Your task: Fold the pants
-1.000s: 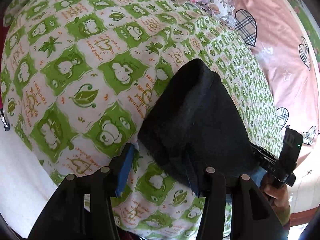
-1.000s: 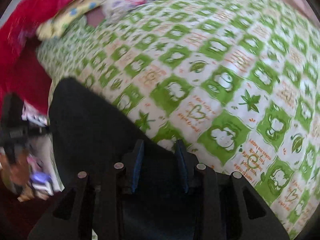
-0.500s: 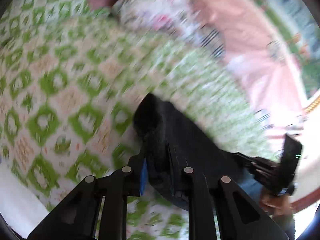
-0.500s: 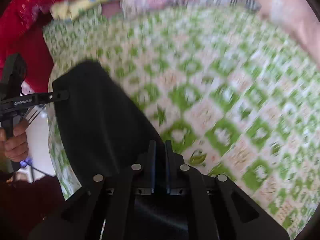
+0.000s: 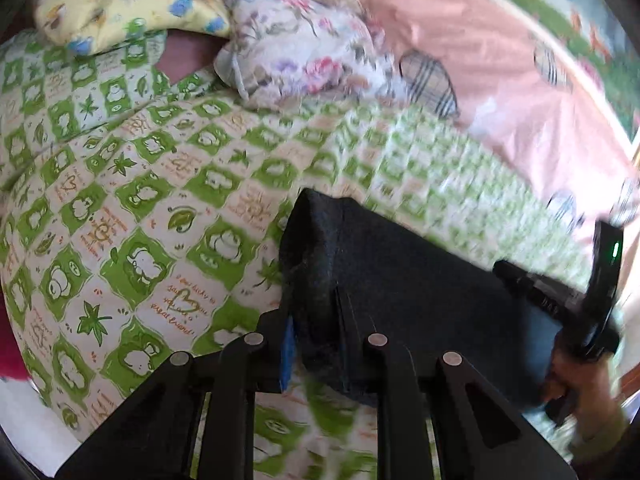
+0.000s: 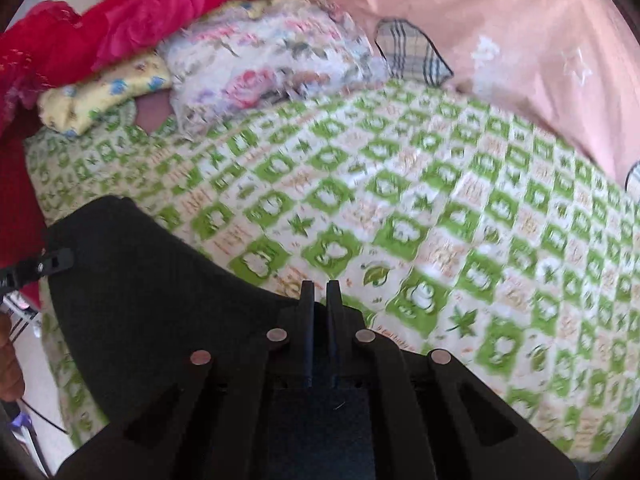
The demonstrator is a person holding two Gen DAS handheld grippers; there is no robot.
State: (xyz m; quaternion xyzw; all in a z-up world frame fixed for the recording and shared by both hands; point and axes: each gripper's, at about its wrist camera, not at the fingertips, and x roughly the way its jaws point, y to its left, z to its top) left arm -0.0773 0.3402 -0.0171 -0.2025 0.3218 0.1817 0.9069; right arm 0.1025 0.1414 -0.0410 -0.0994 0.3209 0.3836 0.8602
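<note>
While the left gripper (image 5: 314, 332) pinches a thick fold of the black pants (image 5: 400, 280) between its 2 fingers, the right gripper (image 6: 320, 300) has its fingers squeezed almost together on the pants' edge (image 6: 160, 280). Stretched between both grippers, the pants sit above the green and white bed cover (image 5: 140, 208) (it has little leaves). A flowery pillow (image 6: 260, 68) sits far behind.
</note>
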